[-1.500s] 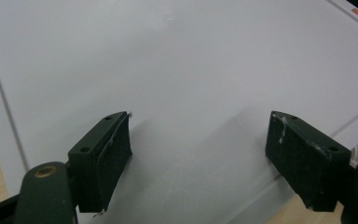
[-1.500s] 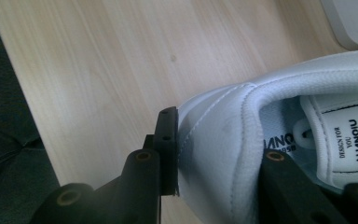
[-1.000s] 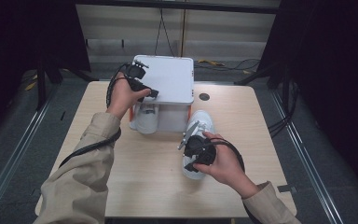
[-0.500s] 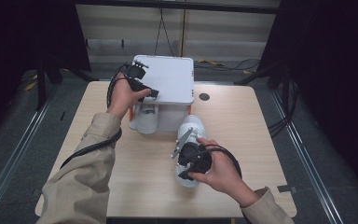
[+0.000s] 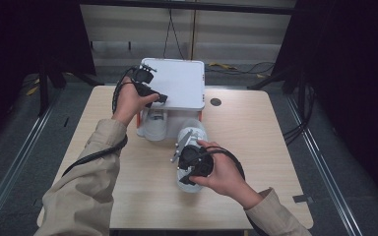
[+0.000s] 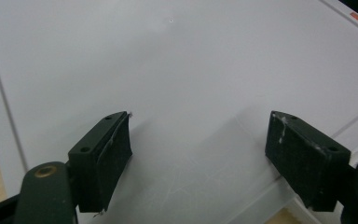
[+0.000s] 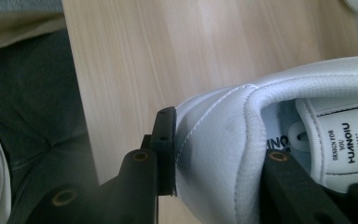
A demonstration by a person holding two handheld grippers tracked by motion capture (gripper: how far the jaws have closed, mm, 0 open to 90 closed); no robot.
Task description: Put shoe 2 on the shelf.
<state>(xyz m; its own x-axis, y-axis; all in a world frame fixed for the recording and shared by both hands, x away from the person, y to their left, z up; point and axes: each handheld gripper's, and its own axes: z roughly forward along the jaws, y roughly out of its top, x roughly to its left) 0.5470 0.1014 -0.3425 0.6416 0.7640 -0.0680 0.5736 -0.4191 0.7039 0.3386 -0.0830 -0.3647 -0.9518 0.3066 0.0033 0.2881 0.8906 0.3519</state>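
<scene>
Where stitched leather curves, right gripper (image 7: 214, 158) pinches white shoe (image 7: 279, 121).

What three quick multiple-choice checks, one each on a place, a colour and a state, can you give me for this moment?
1. Where is the left gripper?
A. Over the white box lid
B. On the floor
C. Beside the person's right hand

2. What colour is the shoe?
A. Black
B. Red
C. White

3. What is the state of the right gripper?
A. Open, holding nothing
B. Shut on the shoe's heel collar
C. Lying loose on the table

Answers:
1 A, since the left gripper view shows its fingers spread wide over the flat white lid.
2 C, since the right gripper view shows white leather and white lining.
3 B, since one finger presses the outside of the heel and the other sits inside the shoe.
</scene>
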